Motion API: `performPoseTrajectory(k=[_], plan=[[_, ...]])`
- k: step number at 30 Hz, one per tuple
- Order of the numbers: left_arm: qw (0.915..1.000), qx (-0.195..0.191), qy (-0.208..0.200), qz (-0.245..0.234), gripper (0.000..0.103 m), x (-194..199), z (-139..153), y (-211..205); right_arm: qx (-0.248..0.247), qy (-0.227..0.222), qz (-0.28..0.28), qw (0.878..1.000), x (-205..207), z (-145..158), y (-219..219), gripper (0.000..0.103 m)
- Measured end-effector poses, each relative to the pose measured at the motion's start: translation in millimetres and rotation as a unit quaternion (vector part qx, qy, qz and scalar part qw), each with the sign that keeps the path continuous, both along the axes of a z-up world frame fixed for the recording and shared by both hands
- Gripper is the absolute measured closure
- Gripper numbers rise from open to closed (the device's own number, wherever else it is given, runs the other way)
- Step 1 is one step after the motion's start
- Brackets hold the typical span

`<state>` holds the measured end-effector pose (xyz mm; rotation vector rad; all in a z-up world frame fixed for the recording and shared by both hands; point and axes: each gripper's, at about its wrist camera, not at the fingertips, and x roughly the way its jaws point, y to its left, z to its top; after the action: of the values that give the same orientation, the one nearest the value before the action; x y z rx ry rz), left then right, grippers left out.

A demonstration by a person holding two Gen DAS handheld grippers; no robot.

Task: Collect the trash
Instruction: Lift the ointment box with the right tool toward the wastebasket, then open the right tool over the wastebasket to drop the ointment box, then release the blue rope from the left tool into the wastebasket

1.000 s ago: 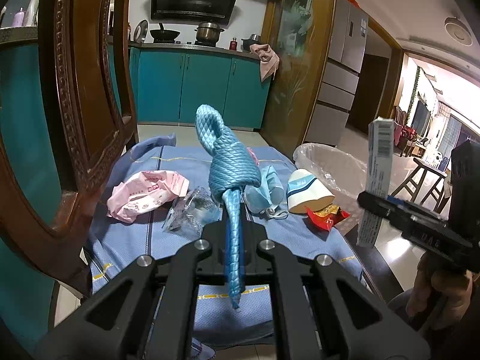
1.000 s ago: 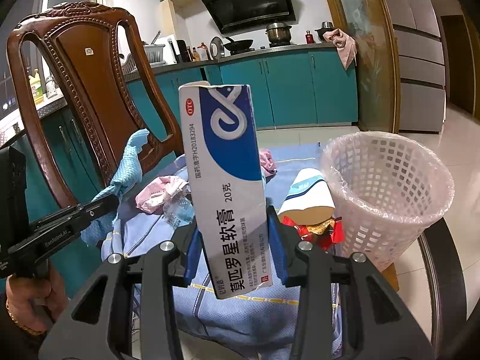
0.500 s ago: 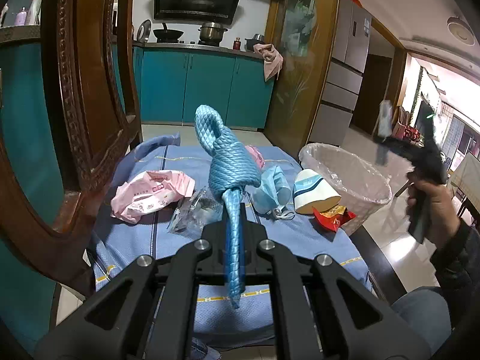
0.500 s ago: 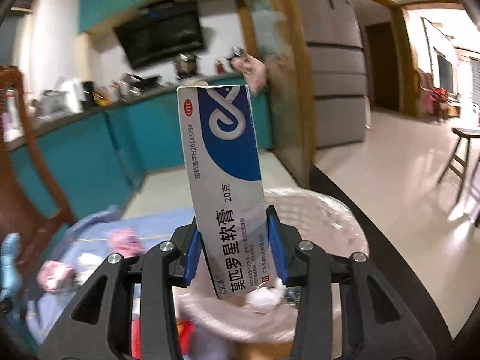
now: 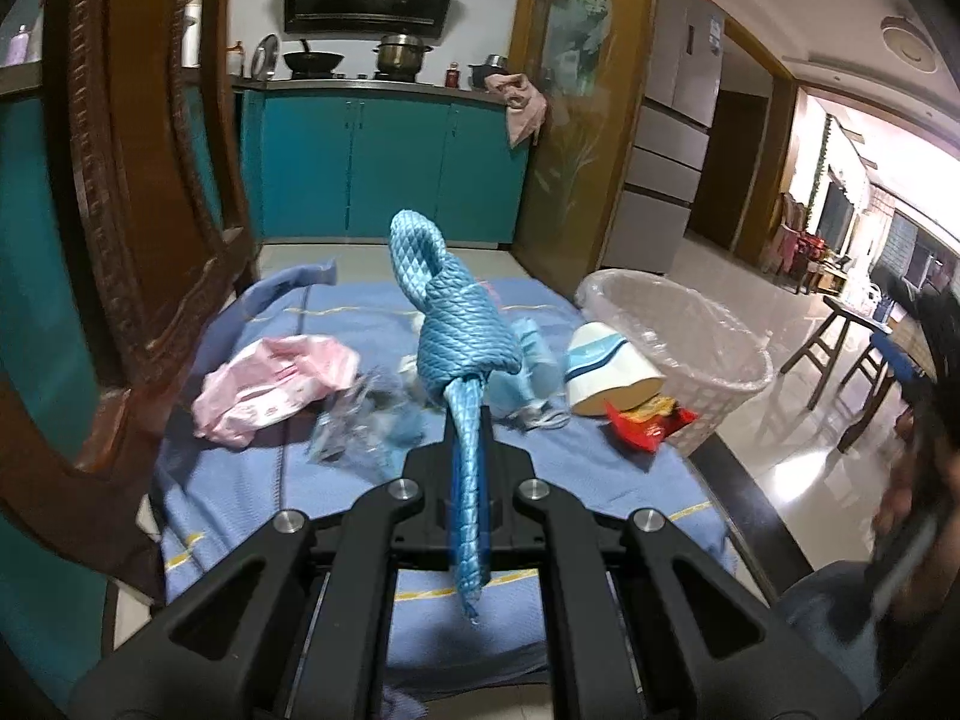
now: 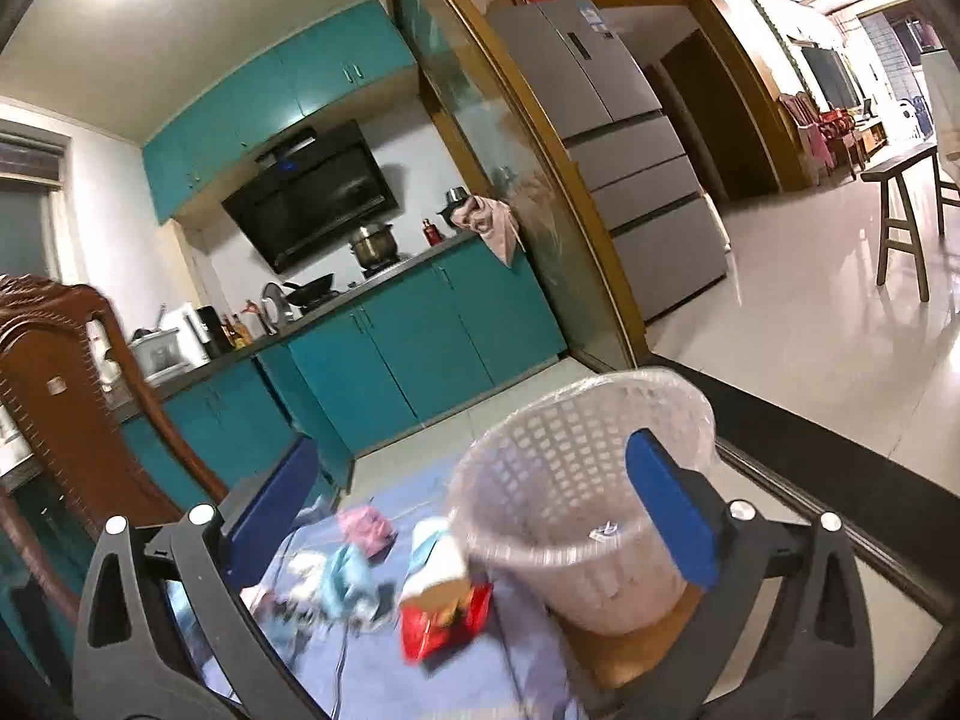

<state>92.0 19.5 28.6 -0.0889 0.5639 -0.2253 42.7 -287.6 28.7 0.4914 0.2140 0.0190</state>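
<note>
The left gripper (image 5: 467, 474) is clenched on a knotted blue cloth (image 5: 459, 336) that stands up between its jaws. The right gripper (image 6: 474, 492) is spread wide and holds nothing, tilted above the white basket (image 6: 576, 480). Motion blur smears the litter on the blue tablecloth (image 5: 240, 480): a pink wrapper (image 5: 270, 387), a paper cup (image 5: 606, 375) on its side, a red packet (image 5: 645, 426) touching the basket. What lies inside the basket is hard to make out. A carved wooden chair (image 5: 120, 180) crowds the table's left edge; open tiled floor (image 6: 810, 330) lies right.

Right tool (image 6: 480, 498) spread wide and empty, white lined basket (image 6: 576, 498) between its blue pads, litter on blue cloth (image 6: 420, 678)
</note>
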Motion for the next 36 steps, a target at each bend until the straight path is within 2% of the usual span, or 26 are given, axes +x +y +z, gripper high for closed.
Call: performPoseTrajectory(k=[3,6,10,14,15,16,17,18,21,23,27,31,34,36], plan=[[0.9996,-0.002,0.001,-0.028,0.098,9.0,5.9,-22.7,0.014,0.011,-0.008,1.0,-2.4,-6.5,-10.9,0.003],[0.9971,-0.011,0.008,-0.075,0.098,32.6,17.2,-62.5,0.045,0.032,-0.033,0.998,-1.4,-16.4,-22.9,0.003],[0.9891,-0.014,-0.02,-0.146,0.098,76.5,47.6,-136.0,0.11,0.053,-0.068,0.99,-6.4,-29.1,-44.4,0.003],[0.9811,-0.011,-0.031,-0.191,0.095,123.1,64.6,-202.5,0.109,0.051,-0.073,0.99,-4.8,-25.8,-42.9,0.003],[0.9801,-0.011,-0.031,-0.196,0.084,132.9,64.4,-213.4,0.105,0.048,-0.072,0.991,-5.0,-25.6,-41.6,0.003],[0.9802,-0.001,-0.024,-0.196,0.044,145.6,60.1,-225.0,0.1,0.048,-0.069,0.991,-3.7,-24.6,-40.0,0.003],[0.9839,0.017,-0.008,-0.178,0.025,156.5,53.0,-231.0,0.096,0.049,-0.067,0.992,-3.4,-24.0,-39.8,0.003],[0.9872,0.024,0.002,-0.158,0.017,162.3,47.6,-231.4,0.094,0.05,-0.065,0.992,-2.9,-23.9,-39.9,0.003],[0.9902,-0.018,0.033,-0.134,0.017,156.8,32.6,-198.5,0.094,0.047,-0.063,0.992,-1.8,-23.2,-40.9,0.003],[0.9929,-0.011,0.014,-0.118,0.015,132.3,33.5,-168.5,0.09,0.047,-0.057,0.993,-0.5,-22.2,-39.1,0.003],[0.9969,0.014,-0.041,-0.067,0.006,71.4,37.4,-100.3,0.069,0.053,-0.03,0.996,7.9,-18.8,-26.9,0.003],[0.9969,0.008,-0.076,0.02,0.003,5.4,28.8,-21.5,0.022,0.06,0.015,0.998,15.8,-11.9,-1.6,0.003],[0.995,-0.004,-0.064,0.076,0.003,-21.7,14.1,16.3,-0.025,0.066,0.058,0.996,19.1,-7.9,24.7,0.003],[0.9947,-0.022,-0.049,0.088,0.003,-31.5,5.5,27.7,-0.058,0.069,0.086,0.992,19.4,-6.4,44.5,0.003]])
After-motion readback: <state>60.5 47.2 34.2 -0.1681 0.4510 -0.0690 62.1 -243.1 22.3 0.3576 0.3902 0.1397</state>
